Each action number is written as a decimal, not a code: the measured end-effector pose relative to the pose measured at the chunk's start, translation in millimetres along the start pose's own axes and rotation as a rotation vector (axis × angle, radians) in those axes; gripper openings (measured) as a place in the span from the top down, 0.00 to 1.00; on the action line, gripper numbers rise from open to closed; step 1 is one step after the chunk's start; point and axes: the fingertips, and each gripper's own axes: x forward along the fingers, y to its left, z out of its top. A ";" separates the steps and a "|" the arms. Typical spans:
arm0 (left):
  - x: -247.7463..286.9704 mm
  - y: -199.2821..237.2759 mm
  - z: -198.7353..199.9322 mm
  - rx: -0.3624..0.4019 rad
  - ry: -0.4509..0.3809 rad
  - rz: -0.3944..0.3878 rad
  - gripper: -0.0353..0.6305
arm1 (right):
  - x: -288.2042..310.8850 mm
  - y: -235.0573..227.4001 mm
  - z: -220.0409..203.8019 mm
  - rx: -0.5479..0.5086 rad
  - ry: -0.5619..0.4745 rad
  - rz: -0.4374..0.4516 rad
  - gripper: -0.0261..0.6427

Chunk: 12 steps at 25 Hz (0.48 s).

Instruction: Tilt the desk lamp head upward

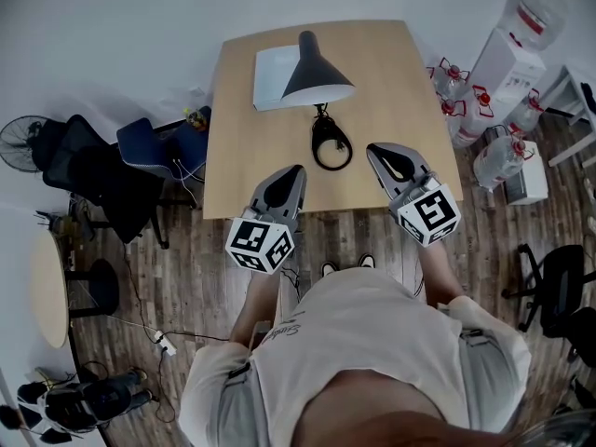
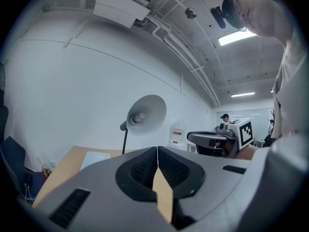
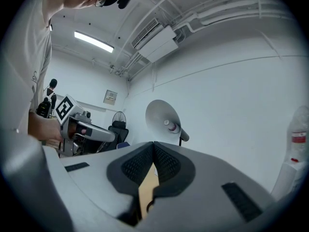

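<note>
Here the lamp (image 1: 318,71) stands toward the far side of the desk (image 1: 240,166). Its black shade hangs over a white sheet (image 1: 272,71), and a dark ring (image 1: 331,145) lies at its foot on the person's side. Both gripper views show the shade's pale inside and bulb turned toward them.

The 2 grippers hang short of the lamp, apart from it, over the near part of the desk. The left gripper (image 1: 297,169) is to the left of the ring, the right gripper (image 1: 373,148) just right of it. In each gripper view the 2 jaws meet at their tips with nothing between them, and bare desk shows through the gap lower down.
</note>
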 end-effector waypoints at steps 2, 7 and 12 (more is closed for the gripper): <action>2.0 2.9 -2.9 -0.023 0.003 -0.002 0.92 | 1.7 0.0 0.9 -0.004 0.000 0.008 0.97; 12.7 -5.3 -3.3 -0.013 0.017 -0.034 0.92 | 1.0 -5.1 1.5 0.009 -0.001 0.001 0.97; 23.2 -1.9 -6.1 -0.009 0.033 -0.044 0.92 | 7.4 -5.8 -0.8 0.008 0.001 0.011 0.97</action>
